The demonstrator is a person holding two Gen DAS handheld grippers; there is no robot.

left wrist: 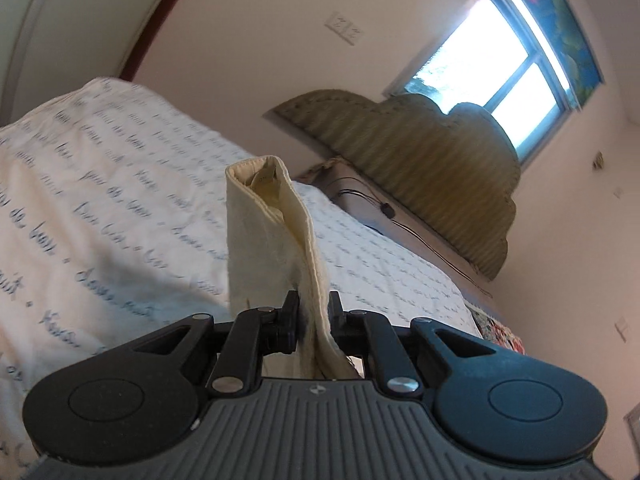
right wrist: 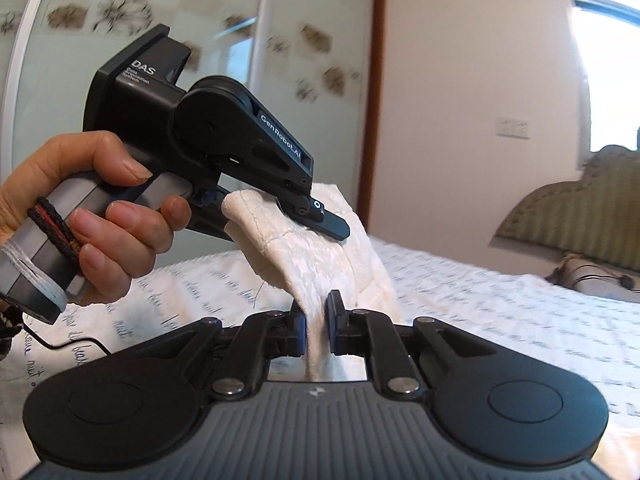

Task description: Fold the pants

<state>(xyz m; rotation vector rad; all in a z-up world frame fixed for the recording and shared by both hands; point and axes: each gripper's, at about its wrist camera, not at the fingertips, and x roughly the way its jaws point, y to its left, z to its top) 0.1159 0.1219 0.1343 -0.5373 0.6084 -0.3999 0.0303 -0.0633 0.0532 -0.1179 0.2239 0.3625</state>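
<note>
The cream pants (left wrist: 264, 240) are lifted above the bed, held by both grippers. My left gripper (left wrist: 314, 316) is shut on a thick hemmed edge of them, which stands up past the fingers. My right gripper (right wrist: 316, 320) is shut on the white textured fabric of the pants (right wrist: 320, 256). In the right wrist view the left gripper (right wrist: 320, 220) is seen from the side, held in a hand, clamped on the same cloth a short way beyond my right fingers. The cloth stretches between the two grippers.
The bed (left wrist: 120, 184) below has a white cover printed with script. A padded olive headboard (left wrist: 420, 168) stands under a bright window (left wrist: 492, 64). A cable (left wrist: 400, 220) lies by the headboard. A glass wardrobe door (right wrist: 160, 20) is behind the left gripper.
</note>
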